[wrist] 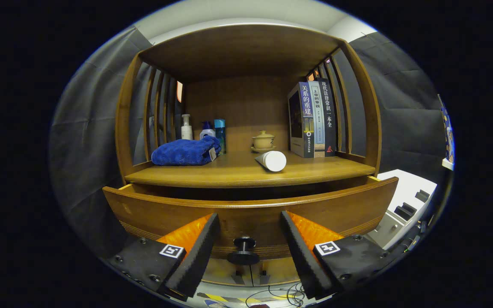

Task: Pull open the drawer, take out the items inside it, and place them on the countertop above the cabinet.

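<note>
gripper spread wide, held nothing | drawer part open, knob between fingers | beyond on countertop: blue towel, white tube, bottles, books

The tongs have two wedge-shaped fingers faced with ribbed foam pads, standing apart. Each finger sits on a flat plate fixed with round screws. Each plate carries a small square black-and-white marker.
</note>
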